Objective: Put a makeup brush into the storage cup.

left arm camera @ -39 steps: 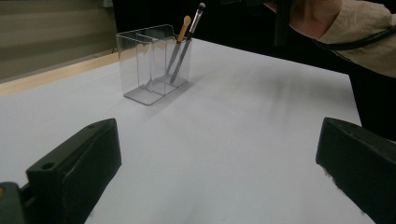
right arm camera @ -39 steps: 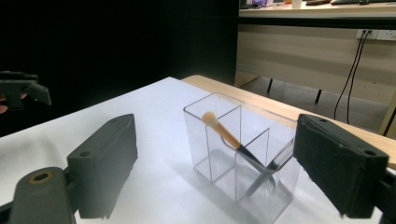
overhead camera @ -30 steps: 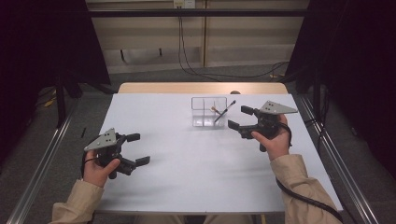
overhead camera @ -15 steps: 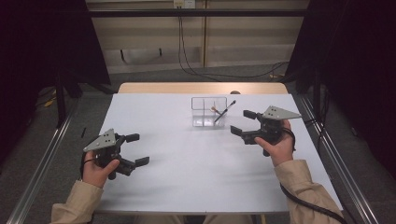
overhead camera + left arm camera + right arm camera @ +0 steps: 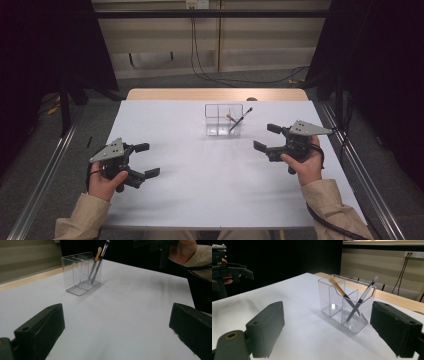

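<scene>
clear holder (image 5: 223,120), two brushes (image 5: 240,120) inside

Overhead light falls on the white bench (image 5: 210,180), which reads bright and evenly lit while the surroundings drop into near-black on both sides. Soft, faint shadows sit under the left claw (image 5: 147,160) and right claw (image 5: 264,137). High view is sharp enough, slightly soft and grainy. In the left gripper view the near black jaws are blurred, and the bench surface looks hazy with soft smudgy shadows. The clear organizer (image 5: 345,302) shows small glints on its edges in the right gripper view; the near jaws are soft there too. Back wall is moderately lit.
</scene>
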Motion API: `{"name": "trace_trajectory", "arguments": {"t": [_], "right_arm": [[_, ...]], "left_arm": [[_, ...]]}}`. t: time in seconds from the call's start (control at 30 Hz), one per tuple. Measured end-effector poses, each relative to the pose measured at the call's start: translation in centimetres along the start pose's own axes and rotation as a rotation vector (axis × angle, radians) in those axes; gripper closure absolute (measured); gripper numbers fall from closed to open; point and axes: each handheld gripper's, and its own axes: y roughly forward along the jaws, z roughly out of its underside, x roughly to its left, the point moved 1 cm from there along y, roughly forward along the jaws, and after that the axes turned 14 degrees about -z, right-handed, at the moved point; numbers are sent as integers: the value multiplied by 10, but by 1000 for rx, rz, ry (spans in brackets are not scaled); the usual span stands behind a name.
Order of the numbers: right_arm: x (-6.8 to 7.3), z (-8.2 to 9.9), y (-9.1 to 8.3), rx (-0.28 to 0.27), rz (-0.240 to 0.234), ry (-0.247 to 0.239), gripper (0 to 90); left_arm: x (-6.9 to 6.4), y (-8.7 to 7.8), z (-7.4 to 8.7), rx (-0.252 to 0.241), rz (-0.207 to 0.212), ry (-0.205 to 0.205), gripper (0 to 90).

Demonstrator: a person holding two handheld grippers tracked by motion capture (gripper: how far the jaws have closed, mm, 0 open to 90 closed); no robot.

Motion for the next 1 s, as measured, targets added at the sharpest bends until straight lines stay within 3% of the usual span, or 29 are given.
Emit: {"name": "trace_trajectory", "arguments": {"t": [1.0], "right_arm": [[15,22,-33,18,28,-9,120]], "left_arm": [[0,-1,0,-5,-5,-4,1]]}}
